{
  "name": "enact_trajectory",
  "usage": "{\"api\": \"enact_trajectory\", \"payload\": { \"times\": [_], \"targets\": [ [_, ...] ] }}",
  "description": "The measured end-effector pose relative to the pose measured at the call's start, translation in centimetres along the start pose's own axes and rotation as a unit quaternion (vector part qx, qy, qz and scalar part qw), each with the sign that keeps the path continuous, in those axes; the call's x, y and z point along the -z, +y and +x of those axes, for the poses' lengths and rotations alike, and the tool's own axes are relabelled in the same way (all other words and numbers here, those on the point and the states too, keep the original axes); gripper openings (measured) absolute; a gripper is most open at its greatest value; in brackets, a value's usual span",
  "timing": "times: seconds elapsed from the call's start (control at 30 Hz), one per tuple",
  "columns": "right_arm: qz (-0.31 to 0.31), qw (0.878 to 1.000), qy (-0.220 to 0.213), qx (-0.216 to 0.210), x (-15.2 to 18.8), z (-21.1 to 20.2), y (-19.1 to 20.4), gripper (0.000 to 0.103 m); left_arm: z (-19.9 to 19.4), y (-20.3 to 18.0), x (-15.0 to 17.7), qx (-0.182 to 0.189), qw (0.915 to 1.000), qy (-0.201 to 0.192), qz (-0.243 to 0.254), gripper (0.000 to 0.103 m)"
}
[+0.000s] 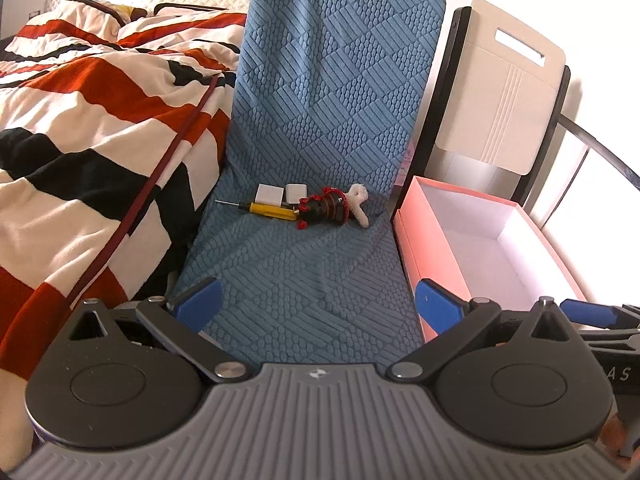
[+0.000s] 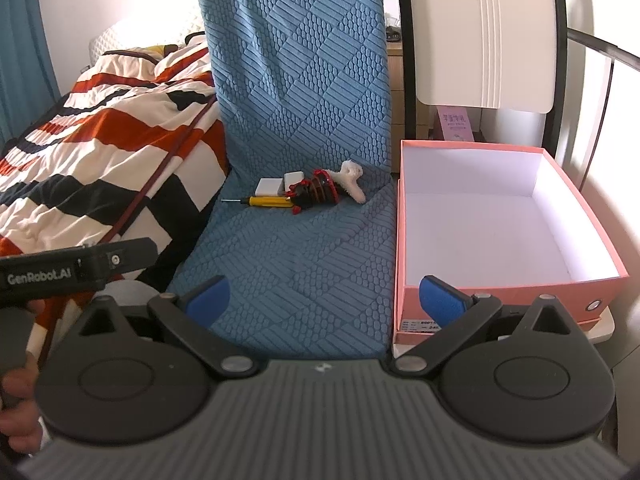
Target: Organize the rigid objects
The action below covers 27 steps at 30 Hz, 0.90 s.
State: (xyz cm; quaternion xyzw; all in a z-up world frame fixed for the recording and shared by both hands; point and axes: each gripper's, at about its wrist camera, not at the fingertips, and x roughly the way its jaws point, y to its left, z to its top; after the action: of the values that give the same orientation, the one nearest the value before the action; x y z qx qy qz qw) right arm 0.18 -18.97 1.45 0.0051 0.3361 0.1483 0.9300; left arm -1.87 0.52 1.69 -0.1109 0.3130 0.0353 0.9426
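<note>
A blue textured chair seat carries a small cluster at its back: a yellow screwdriver, two white blocks, a black and red toy and a white plush piece. An open pink box with a white inside stands right of the seat. My left gripper is open over the seat's front, holding nothing. My right gripper is also open and holds nothing, near the box's front corner.
A bed with a red, black and white striped blanket lies left of the chair. A white folding chair back stands behind the box. A hand holds the other gripper's body at the left.
</note>
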Motion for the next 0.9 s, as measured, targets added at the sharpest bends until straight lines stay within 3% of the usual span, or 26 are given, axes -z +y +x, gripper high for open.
{"api": "enact_trajectory", "payload": {
  "times": [0.9],
  "targets": [
    [0.015, 1.0, 0.01, 0.006, 0.29, 0.02, 0.2, 0.103, -0.26, 0.8, 0.42, -0.009, 0.9999, 0.006, -0.01, 0.103]
  ]
}}
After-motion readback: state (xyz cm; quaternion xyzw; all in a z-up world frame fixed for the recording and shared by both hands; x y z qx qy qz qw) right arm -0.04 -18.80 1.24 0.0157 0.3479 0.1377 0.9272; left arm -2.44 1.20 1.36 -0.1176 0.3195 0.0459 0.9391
